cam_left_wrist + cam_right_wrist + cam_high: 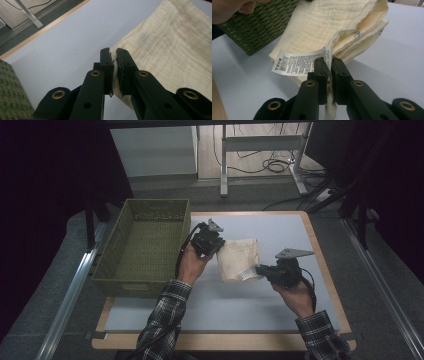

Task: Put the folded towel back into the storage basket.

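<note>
A folded cream cloth (238,259) hangs just above the pale table between my two grippers. My left gripper (218,246) is shut on the cloth's left edge; in the left gripper view its jaws pinch the cloth (170,50) at the gripper (114,53) tips. My right gripper (260,269) is shut on the cloth's near right corner. In the right gripper view the gripper (329,61) clamps the folded layers of cloth (329,22) beside a white care label (298,62).
An olive-green lattice basket (145,245) stands empty at the table's left, close to the left hand; its wall shows as basket (257,27) behind the cloth. The table (280,225) has a wooden rim. Desk legs and cables lie on the floor beyond.
</note>
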`<state>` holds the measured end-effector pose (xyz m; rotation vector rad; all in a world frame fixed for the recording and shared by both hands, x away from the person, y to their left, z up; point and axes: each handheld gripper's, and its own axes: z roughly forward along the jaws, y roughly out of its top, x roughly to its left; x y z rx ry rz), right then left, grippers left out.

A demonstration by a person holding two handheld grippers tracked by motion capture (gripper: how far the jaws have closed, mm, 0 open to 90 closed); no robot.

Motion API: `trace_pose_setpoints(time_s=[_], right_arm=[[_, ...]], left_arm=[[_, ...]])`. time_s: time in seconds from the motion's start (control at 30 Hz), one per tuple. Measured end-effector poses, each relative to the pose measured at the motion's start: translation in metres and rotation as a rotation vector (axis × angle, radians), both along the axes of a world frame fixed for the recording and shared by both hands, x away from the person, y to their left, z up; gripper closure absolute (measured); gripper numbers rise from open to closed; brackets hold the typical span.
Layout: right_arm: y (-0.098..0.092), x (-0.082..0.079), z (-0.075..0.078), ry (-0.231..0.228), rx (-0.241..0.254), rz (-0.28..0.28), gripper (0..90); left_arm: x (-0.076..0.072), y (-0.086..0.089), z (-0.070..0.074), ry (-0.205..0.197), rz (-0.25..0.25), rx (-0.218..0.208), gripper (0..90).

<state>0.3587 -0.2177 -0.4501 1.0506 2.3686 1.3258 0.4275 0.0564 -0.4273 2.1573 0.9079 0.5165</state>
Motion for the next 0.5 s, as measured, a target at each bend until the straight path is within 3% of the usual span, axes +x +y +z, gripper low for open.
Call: trace_pose_setpoints(time_s=[0.5], right_arm=[[0.042, 0.018, 0.019, -0.008, 0.015, 0.04, 83.4]], left_arm=[[0.004, 0.037, 0.033, -0.045, 0.052, 0.052, 83.6]])
